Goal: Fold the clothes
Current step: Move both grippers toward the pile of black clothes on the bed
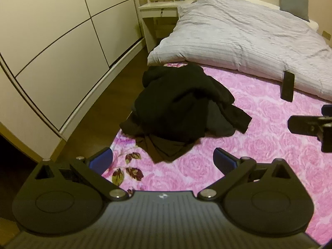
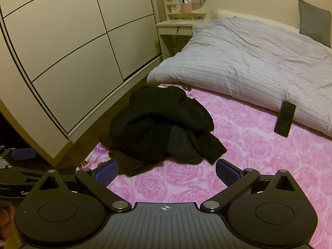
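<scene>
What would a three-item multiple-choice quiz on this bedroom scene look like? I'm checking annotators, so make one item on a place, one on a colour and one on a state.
1. Where does the pile of clothes lie?
A. on the pink rose blanket, near the bed's left edge
B. on the dressing table
C. on the floor

2. What colour is the quilt at the head of the bed?
A. pink
B. pale grey
C. black

3. How do the left gripper and the right gripper stand?
A. both shut on cloth
B. one open, one shut
C. both open, holding nothing

Answers:
1 A, the dark heap rests on the blanket.
2 B, it is light grey and striped.
3 C, the blue pads stand apart with only blanket between.
</scene>
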### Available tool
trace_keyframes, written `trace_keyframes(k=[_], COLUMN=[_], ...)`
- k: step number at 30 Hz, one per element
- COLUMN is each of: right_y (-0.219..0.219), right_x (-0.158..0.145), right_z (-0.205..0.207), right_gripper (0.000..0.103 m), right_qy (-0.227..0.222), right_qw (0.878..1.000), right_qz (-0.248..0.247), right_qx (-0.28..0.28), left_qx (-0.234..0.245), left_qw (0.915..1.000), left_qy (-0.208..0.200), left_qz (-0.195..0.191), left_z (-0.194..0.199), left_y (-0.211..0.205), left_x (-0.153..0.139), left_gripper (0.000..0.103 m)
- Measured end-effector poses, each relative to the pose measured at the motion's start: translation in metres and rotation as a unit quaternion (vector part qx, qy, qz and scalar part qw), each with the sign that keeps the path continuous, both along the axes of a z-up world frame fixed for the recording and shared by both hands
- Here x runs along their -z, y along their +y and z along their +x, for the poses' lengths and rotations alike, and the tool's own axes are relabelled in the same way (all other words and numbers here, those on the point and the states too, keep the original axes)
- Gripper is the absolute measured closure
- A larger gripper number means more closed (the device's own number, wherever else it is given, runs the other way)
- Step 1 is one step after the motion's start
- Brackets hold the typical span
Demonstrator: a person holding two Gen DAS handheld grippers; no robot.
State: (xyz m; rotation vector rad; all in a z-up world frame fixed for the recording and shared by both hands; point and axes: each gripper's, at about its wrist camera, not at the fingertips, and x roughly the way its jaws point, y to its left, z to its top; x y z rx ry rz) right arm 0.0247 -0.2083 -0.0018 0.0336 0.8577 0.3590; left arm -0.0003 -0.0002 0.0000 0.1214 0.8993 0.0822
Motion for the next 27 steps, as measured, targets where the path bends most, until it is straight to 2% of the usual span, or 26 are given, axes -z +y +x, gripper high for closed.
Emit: trace_keyframes(k=[9,12,27], right_y=[-0.003,-0.001,-0.004], right_x=[0.004,0.008,0.004], right_z=[-0.003,-0.004,-0.005], right_gripper=[0.001,0.001,0.001], right_qy=[0.0,-0.001,0.004], right_qw=[1.0,1.0,1.0], right_qz=[-0.005,-0.005,0.003], right_qx=[-0.002,-0.002,-0.001], left_qx=[0.004,0.005,0.011], left_qw=[0.9999,0.9997,0.9995], left_qy=[-0.01,0.007,0.011], left_qz=[-0.011,-0.025,-0.027], left_z=[-0.015,-0.002,-0.002], left_y=[-0.009,0.001,0.006], left_x=[0.002,0.004,0.008], left_gripper=[0.002,0.002,0.002])
